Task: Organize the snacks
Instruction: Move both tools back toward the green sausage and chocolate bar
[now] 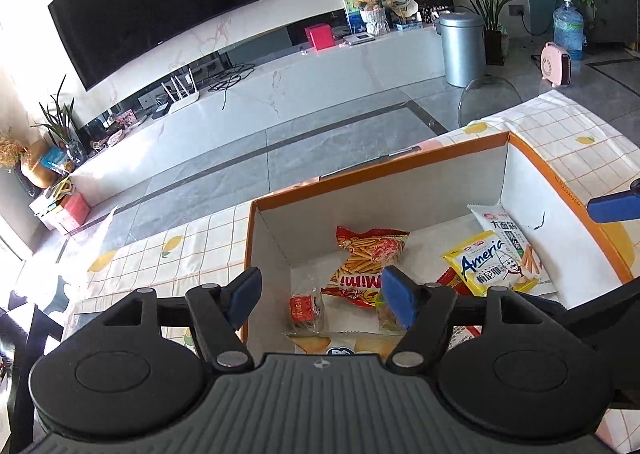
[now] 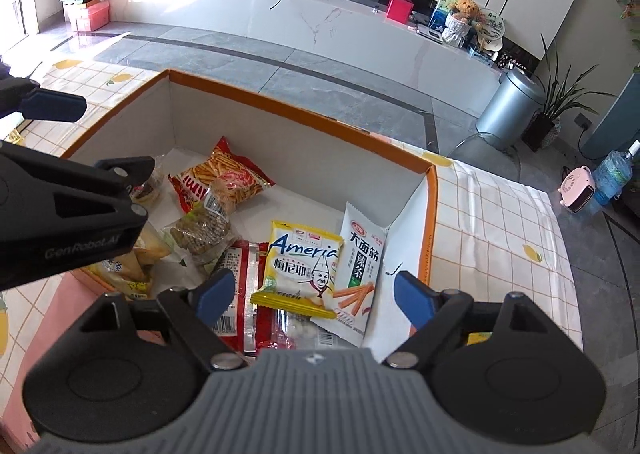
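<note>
An orange-rimmed cardboard box (image 1: 384,166) (image 2: 296,104) stands on the table and holds several snack packs. Inside lie a red Mimi stick-snack bag (image 1: 366,262) (image 2: 224,178), a yellow America pack (image 1: 490,264) (image 2: 302,266), a white spicy-strip pack (image 1: 504,230) (image 2: 358,266), a small red-labelled clear pack (image 1: 305,308) and a grain bar (image 2: 200,230). My left gripper (image 1: 322,300) is open and empty above the box's near left part. My right gripper (image 2: 314,296) is open and empty above the box's near right part, over the yellow pack.
The table wears a white checked cloth with lemon prints (image 1: 168,254) (image 2: 500,222). Beyond it are a grey tiled floor, a white TV bench (image 1: 280,78), a metal bin (image 1: 462,48) (image 2: 508,106), a clear chair back (image 1: 490,98) and a pink heater (image 2: 578,194).
</note>
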### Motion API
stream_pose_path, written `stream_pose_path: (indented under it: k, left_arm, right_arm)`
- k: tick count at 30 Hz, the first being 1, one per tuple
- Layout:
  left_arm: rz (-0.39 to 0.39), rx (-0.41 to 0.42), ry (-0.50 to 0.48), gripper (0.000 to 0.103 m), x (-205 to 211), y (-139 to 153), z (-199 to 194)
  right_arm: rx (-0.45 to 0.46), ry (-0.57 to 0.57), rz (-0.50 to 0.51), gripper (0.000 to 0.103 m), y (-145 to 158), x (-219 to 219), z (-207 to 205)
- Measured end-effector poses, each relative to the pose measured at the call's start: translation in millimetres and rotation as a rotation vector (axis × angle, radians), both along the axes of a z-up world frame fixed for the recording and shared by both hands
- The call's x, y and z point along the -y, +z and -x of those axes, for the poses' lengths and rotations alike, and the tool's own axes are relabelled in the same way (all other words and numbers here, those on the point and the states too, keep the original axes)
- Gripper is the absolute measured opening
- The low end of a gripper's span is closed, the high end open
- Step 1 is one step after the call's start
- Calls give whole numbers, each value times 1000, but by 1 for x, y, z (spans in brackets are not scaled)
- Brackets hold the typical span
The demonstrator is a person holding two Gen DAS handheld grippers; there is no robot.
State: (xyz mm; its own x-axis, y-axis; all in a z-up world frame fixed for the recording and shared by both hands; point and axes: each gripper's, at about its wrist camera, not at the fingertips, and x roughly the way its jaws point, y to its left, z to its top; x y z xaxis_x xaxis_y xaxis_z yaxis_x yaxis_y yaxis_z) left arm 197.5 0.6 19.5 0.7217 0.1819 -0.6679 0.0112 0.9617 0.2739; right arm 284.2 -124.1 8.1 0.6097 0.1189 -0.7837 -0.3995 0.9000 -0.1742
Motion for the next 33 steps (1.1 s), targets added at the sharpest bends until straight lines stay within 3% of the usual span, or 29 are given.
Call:
stream_pose_path:
  k: [4, 8, 17, 25, 33]
  left_arm:
    - [-5, 48, -5, 82, 4, 13, 20]
    - [-21, 45, -14, 82, 11, 21, 38]
    - [61, 23, -32, 82, 15, 22, 81]
    - [146, -7, -38, 82, 15, 1, 117]
    - [193, -28, -3, 82, 5, -23, 138]
  right_arm:
    - [46, -15, -48, 84, 14, 11, 20]
    - [78, -21, -85, 85, 23, 19, 44]
    - [113, -51, -183, 87, 31, 44, 99]
    - [64, -140, -287, 87, 7, 61, 141]
    - [39, -198, -267, 87, -31, 74, 169]
